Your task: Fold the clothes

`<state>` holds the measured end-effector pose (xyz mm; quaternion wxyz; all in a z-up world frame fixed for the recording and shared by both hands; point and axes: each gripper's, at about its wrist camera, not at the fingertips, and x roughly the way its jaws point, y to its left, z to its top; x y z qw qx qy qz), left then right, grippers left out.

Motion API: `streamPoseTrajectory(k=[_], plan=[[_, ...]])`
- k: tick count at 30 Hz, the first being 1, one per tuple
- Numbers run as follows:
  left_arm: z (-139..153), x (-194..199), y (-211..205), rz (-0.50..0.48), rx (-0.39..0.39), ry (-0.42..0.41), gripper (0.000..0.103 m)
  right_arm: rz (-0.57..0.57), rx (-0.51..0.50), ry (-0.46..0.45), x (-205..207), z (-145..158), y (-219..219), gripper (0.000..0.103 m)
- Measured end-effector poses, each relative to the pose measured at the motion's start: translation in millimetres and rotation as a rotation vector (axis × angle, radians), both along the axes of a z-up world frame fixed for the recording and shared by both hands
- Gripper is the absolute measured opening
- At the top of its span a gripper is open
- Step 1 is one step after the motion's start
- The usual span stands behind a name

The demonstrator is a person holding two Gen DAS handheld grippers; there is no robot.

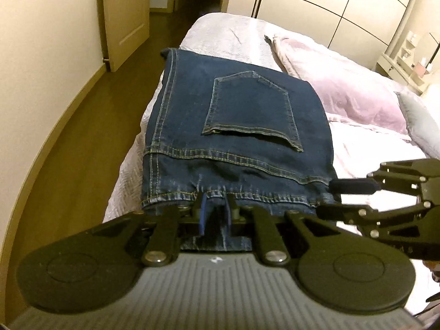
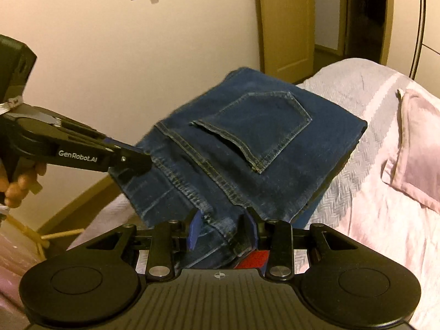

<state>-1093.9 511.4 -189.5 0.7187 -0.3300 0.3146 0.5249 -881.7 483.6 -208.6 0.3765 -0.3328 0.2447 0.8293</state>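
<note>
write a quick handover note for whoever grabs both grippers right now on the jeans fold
Left gripper: shut on the waistband edge of the dark blue denim jeans, near its left end.
Right gripper: shut on a thicker bunch of the same waistband, further right.
Jeans: already folded into a compact stack, back pocket on top, far end on the pale quilted bedspread, near end raised in both grips. Pink satin pillow lies to the right.
Done: folding appears finished.
Left: likely set the stack down flat, release both, smooth it.

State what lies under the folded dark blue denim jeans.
Under the folded dark blue denim jeans lies the bed's pale textured bedspread, showing round their edges. Whatever lies directly beneath the denim is covered.
</note>
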Motion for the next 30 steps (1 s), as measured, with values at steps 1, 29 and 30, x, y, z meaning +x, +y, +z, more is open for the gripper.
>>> streamPoseTrajectory(k=[1,29,30], plan=[[-5,0,1,0.007,-0.012,0.008,0.012,0.005,-0.006,-0.006,0,-2,-1,0.039],[94,126,-113,0.369,-0.011,0.189,0.043,-0.088,-0.156,0.066,84,75,-60,0.062],[97,136,-123,0.395,-0.005,0.183,0.043,-0.078,-0.152,0.072,92,79,-66,0.062]])
